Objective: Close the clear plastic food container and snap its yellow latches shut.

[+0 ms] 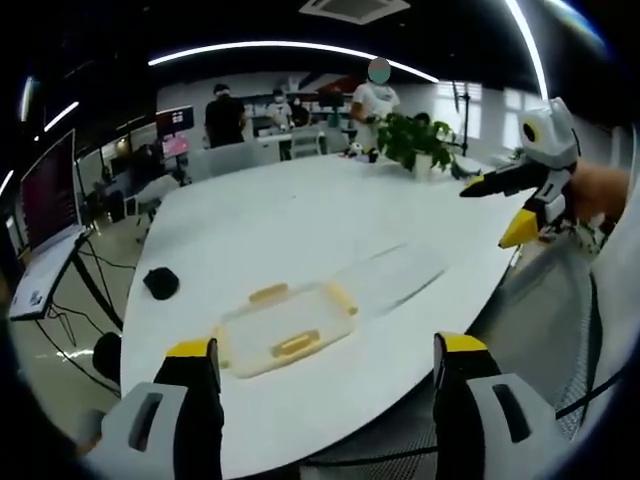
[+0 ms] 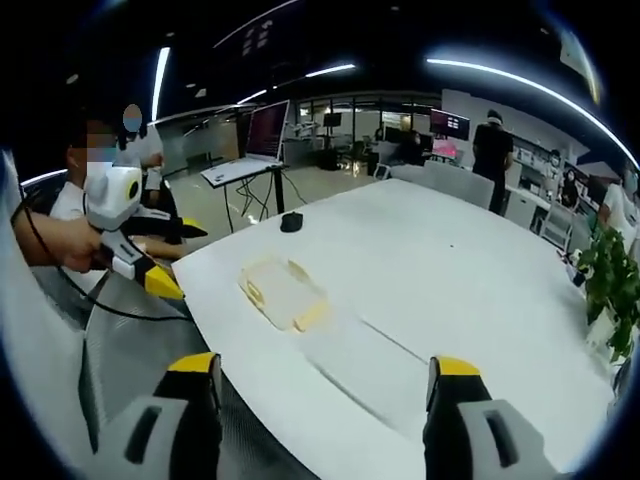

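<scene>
While both claws hang spread and empty off the edge of the white desk [image 1: 300,220], one clear plastic food container [image 1: 285,330] lies flat on it, ahead of and between the left claw [image 1: 325,365] jaws. Its clear lid [image 1: 395,275] lies alongside it, farther from the left claw, smooth and nearly see-through. I count three yellow latches [image 1: 296,344] in the left gripper view, small rounded bars on the container's rim. In the right gripper view the container [image 2: 284,293] sits ahead and left of the right claw [image 2: 325,375], with the lid [image 2: 355,350] nearer that claw. One small black object [image 1: 161,283] rests on the desk beyond the left jaw. The left gripper view takes in one potted plant [image 1: 418,142] at the far end; the right gripper view adds an open laptop [image 2: 258,140] on a stand.
</scene>
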Available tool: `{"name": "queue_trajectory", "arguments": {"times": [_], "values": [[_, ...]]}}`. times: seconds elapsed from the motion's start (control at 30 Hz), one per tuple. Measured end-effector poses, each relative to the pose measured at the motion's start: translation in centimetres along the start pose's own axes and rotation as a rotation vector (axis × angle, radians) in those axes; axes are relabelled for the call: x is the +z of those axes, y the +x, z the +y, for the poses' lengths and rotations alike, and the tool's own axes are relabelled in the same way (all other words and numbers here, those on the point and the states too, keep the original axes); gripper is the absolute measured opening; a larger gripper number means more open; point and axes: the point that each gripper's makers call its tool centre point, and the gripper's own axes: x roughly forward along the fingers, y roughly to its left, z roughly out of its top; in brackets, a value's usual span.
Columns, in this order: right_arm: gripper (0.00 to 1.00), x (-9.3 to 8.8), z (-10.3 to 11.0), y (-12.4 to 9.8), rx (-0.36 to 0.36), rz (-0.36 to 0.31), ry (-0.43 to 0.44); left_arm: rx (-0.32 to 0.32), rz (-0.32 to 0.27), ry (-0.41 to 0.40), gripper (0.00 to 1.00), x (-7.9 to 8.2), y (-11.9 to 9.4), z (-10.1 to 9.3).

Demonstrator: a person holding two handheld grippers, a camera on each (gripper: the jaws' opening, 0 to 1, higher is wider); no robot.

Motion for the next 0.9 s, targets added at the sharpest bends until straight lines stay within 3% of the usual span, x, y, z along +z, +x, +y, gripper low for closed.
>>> {"name": "queue_trajectory", "arguments": {"times": [0.17,0.33,0.9], "values": [[0.83,0.5,0.6,0.9,0.031,-0.001,-0.057,-0.007,0.011,0.025,0.84,-0.1,0.2,0.7],[0.83,1.0,1.3,1.6,0.071,-0.007,-0.107,-0.053,0.014,0.083,0.84,0.1,0.5,0.7],[0.80,1.7,2.0,4.7,0.118,0.033,-0.221,-0.137,0.041,0.163,0.84,0.6,1.4,2.8]]}}
